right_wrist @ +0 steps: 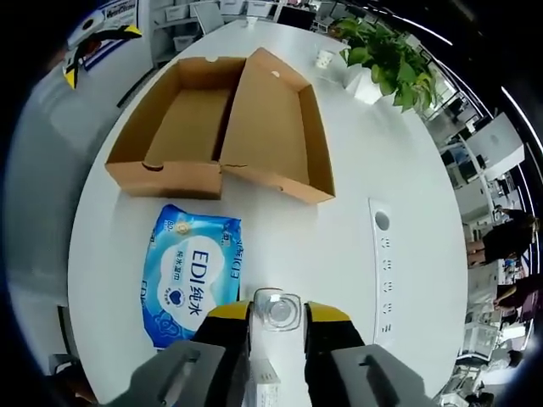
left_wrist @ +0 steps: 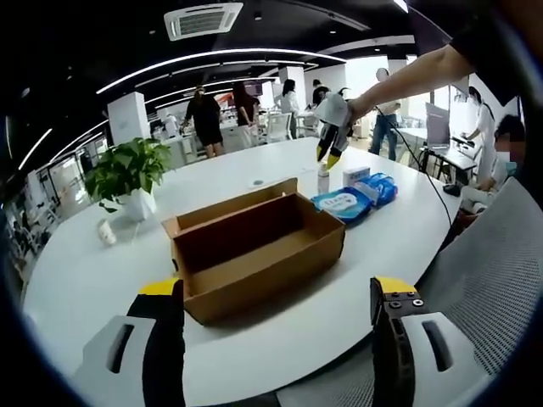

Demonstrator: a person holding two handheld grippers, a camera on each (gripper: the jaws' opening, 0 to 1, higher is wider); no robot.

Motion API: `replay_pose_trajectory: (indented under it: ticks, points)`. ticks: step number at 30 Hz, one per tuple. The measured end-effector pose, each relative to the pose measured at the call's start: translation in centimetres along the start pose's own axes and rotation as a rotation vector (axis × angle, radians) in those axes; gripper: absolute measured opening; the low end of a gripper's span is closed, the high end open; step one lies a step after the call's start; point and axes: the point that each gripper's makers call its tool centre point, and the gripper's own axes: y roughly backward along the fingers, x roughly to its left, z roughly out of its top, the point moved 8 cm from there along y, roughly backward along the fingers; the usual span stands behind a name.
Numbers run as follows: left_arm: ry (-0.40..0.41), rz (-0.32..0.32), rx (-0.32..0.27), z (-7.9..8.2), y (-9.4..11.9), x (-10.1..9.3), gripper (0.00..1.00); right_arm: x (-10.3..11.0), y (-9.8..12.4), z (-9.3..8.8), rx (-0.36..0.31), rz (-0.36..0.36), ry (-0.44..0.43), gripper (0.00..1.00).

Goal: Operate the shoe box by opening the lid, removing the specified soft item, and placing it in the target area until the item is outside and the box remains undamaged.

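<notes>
The brown cardboard shoe box [left_wrist: 254, 254] [right_wrist: 182, 127] stands open on the white table, its lid [right_wrist: 276, 127] flipped back beside it, and its inside looks bare. A blue pack of wet wipes [left_wrist: 344, 203] [right_wrist: 193, 271] lies on the table outside the box. My left gripper [left_wrist: 277, 287] is open, held back in front of the box with nothing between its fingers. My right gripper [right_wrist: 277, 314] [left_wrist: 329, 153] points down beside the wipes, its jaws close on either side of a small clear bottle [right_wrist: 277, 309] [left_wrist: 323, 181].
A second blue pack [left_wrist: 380, 186] and a small white box [left_wrist: 356, 175] lie by the bottle. A potted plant [left_wrist: 129, 174] [right_wrist: 386, 64] stands at the table's far side. A socket strip [right_wrist: 382, 254] is set into the table [left_wrist: 85, 280]. People stand in the background.
</notes>
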Motion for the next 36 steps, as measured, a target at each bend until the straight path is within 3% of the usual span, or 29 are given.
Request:
replay_pose_trajectory:
  ticks: [15, 19, 29, 36]
  points:
    - [0.045, 0.028, -0.01, 0.3, 0.3, 0.3, 0.92, -0.1, 1.4, 1.4, -0.043, -0.04, -0.059, 0.29]
    - [0.104, 0.041, -0.02, 0.3, 0.5, 1.0, 0.88, -0.2, 2.0, 2.1, -0.068, -0.055, -0.093, 0.31]
    - [0.147, 0.104, -0.008, -0.5, 0.6, 4.1, 0.76, -0.3, 3.2, 4.0, -0.136, -0.093, -0.234, 0.32]
    - [0.159, 0.149, 0.001, -0.9, 0.5, 6.6, 0.68, -0.1, 3.0, 5.1, -0.147, -0.114, -0.259, 0.32]
